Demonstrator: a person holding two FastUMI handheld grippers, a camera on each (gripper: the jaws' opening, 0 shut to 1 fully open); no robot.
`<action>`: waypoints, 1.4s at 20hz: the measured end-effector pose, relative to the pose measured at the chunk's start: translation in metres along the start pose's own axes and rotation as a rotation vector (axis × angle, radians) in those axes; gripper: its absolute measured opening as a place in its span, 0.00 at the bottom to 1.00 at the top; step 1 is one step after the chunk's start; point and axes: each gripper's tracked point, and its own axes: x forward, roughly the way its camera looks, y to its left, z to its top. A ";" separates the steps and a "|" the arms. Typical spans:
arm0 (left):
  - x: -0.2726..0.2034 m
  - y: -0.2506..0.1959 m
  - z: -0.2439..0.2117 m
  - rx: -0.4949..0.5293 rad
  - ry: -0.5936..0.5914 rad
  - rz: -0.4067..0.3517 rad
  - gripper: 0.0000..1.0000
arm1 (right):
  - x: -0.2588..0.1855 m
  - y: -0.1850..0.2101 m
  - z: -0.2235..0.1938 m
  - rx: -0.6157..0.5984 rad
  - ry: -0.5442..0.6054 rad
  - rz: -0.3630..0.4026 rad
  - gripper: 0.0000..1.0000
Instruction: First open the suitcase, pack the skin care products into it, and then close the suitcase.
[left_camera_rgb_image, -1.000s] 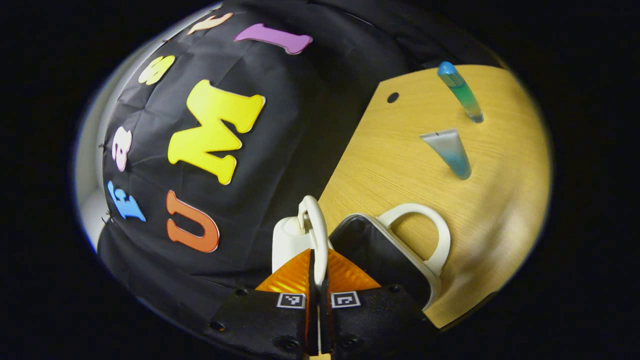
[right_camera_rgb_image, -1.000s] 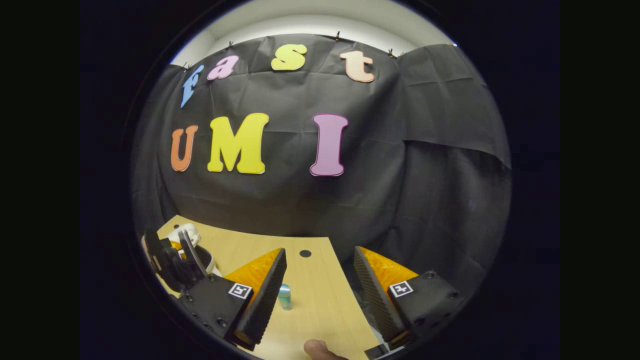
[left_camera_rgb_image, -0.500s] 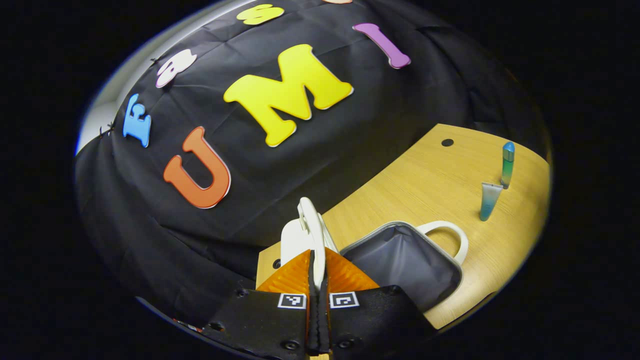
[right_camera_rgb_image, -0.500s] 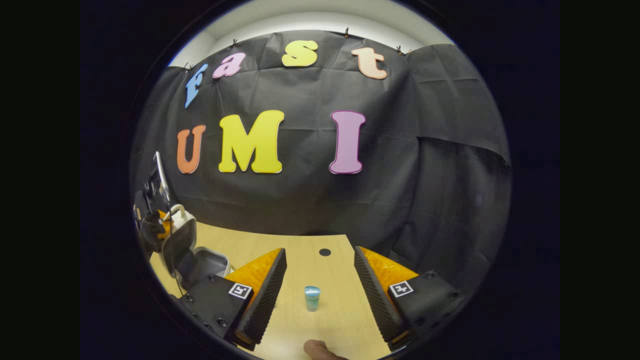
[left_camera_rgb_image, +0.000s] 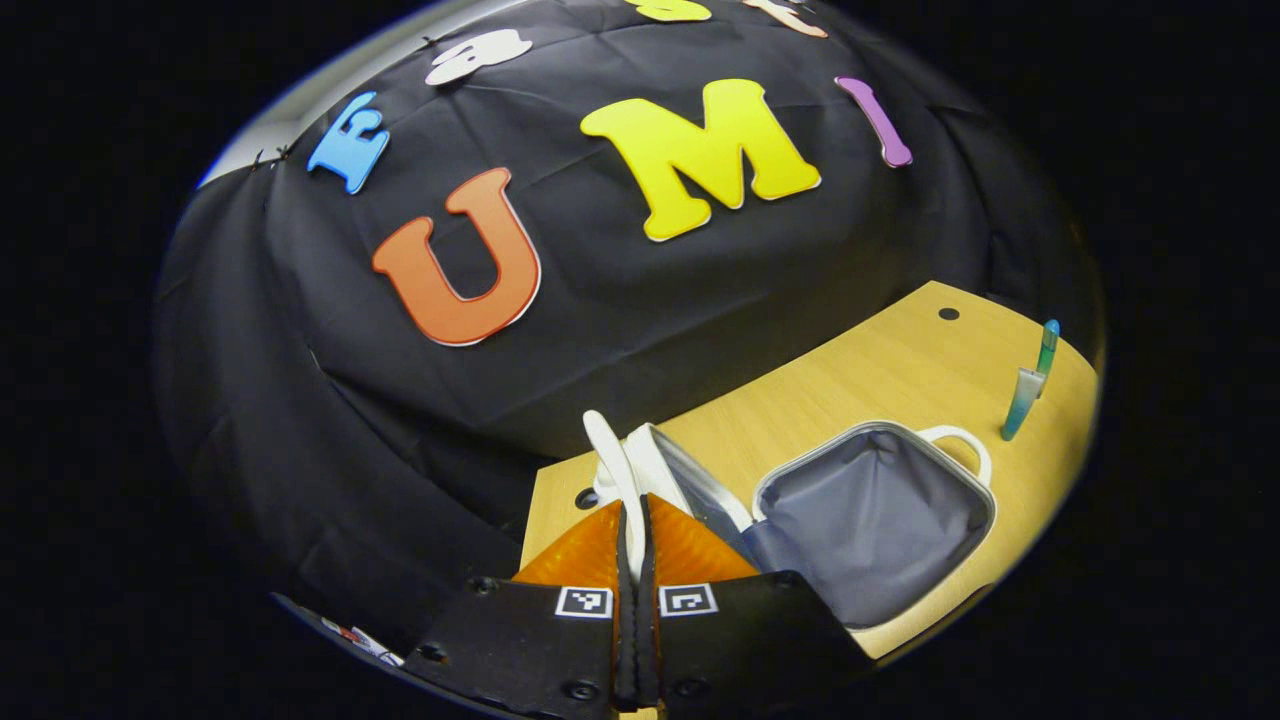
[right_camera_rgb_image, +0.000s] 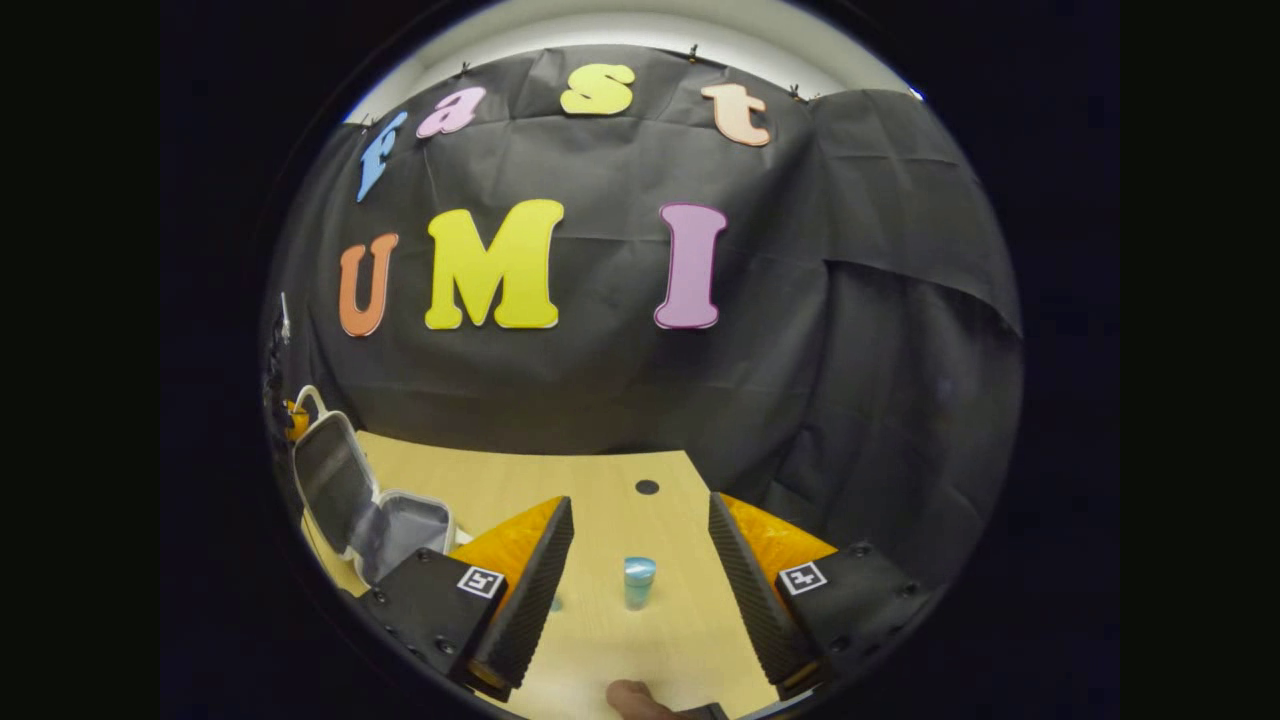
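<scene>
White suitcase held open by its lid handle, two tubes waiting on the table

Wood-grain tabletop (left_camera_rgb_image: 850, 380) carries a small white hard-shell suitcase with a grey fabric lining (left_camera_rgb_image: 875, 520), lying open. In the left gripper view, the left gripper (left_camera_rgb_image: 632, 535) is closed tight on the thin white loop handle of the raised lid (left_camera_rgb_image: 612, 465), both fingers pressing on it. The gripper's fingers cover most of the lid, so little of it can be made out here. The lower half of the case rests flat on the table, and its own white handle (left_camera_rgb_image: 965, 445) points toward two skin care products near the right edge: a slim blue-green bottle with a blue cap (left_camera_rgb_image: 1046, 345) and, just beside it, a blue-and-silver squeeze tube standing on its cap (left_camera_rgb_image: 1022, 403). Both are small and squeezed by the lens, so their finer detail cannot be told.

The right gripper view gives the lid's inner side, standing nearly upright at the far left. The right gripper (right_camera_rgb_image: 632, 560) hovers above the table with its jaws spread wide, holding nothing. The capped bottle stands between its fingers, farther off. One finger (right_camera_rgb_image: 525, 570) hides most of the squeeze tube. A fingertip of the person (right_camera_rgb_image: 630, 695) is cut off at the bottom edge.
</scene>
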 end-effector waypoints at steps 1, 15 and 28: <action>0.008 0.013 -0.007 -0.027 0.005 -0.008 0.03 | 0.000 0.003 -0.003 -0.001 0.008 -0.005 0.81; 0.072 0.064 -0.201 -0.627 0.355 -0.084 0.04 | -0.016 0.013 -0.021 -0.084 0.052 -0.072 0.82; 0.088 0.046 -0.283 -0.942 0.516 -0.066 0.11 | -0.026 0.017 -0.032 -0.147 0.061 -0.084 0.81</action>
